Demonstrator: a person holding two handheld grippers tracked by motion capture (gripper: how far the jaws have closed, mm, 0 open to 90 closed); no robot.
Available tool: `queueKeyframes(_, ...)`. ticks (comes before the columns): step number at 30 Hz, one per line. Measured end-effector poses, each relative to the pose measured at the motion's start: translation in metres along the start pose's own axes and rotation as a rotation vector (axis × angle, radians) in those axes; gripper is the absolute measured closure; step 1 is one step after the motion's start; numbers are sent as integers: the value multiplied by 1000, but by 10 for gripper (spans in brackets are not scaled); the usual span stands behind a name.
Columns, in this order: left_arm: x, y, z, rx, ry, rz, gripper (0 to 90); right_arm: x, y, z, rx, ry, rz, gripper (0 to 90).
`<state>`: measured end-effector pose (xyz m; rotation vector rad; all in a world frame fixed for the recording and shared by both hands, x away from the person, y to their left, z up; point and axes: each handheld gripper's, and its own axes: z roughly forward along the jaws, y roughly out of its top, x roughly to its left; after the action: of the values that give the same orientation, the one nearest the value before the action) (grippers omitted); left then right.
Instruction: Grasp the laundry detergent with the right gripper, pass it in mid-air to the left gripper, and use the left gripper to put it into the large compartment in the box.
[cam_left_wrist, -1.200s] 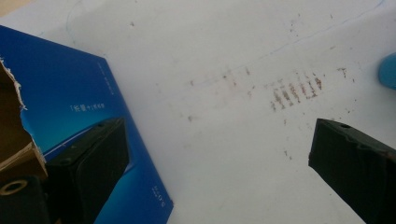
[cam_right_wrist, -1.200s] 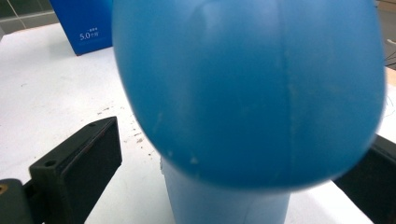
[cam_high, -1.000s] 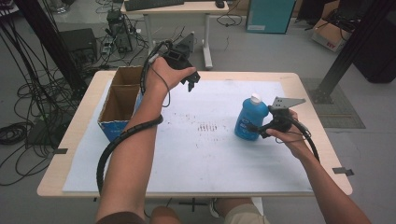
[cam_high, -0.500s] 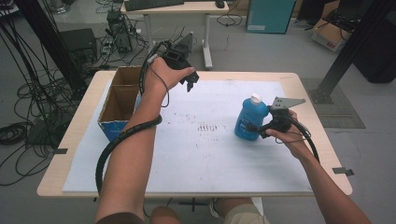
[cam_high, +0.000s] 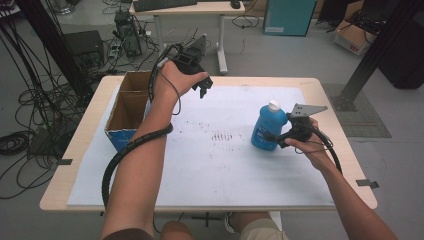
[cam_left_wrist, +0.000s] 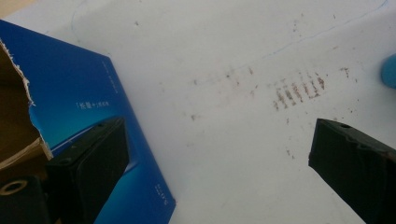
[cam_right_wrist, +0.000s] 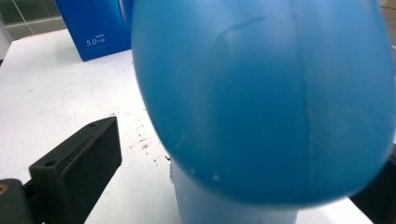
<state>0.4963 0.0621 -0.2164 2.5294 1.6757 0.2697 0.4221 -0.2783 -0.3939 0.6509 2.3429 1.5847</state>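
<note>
Your bottle (cam_right_wrist: 261, 93) is smooth blue plastic with a soft sheen, faintly scuffed, topped by a white plastic cap (cam_high: 273, 105). The box (cam_left_wrist: 93, 121) beside you is brown cardboard with a torn, fibrous edge and a glossy blue printed skin. Matt white paper (cam_high: 220, 170), speckled with brown marks, covers your pale wood table (cam_high: 330, 95).

1. The blue bottle (cam_high: 267, 131) stands upright on the bench's (cam_high: 210, 175) white sheet.
2. The right hand-held gripper (cam_high: 281, 138) sits against the bottle's base.
3. The left hand-held gripper (cam_high: 204, 88) hangs raised beside the cardboard box (cam_high: 126, 111).
</note>
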Motion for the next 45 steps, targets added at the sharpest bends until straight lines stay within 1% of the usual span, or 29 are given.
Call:
queueKeyframes(8,0,0,-1,0,1,6,56,0,0,1,-4,5,-3,12)
queueKeyframes(15,0,0,0,1,0,1,56,0,0,1,-5,10,-4,12)
queueKeyframes(45,-1,0,0,0,0,4,56,1,0,1,-13,11,-8,12)
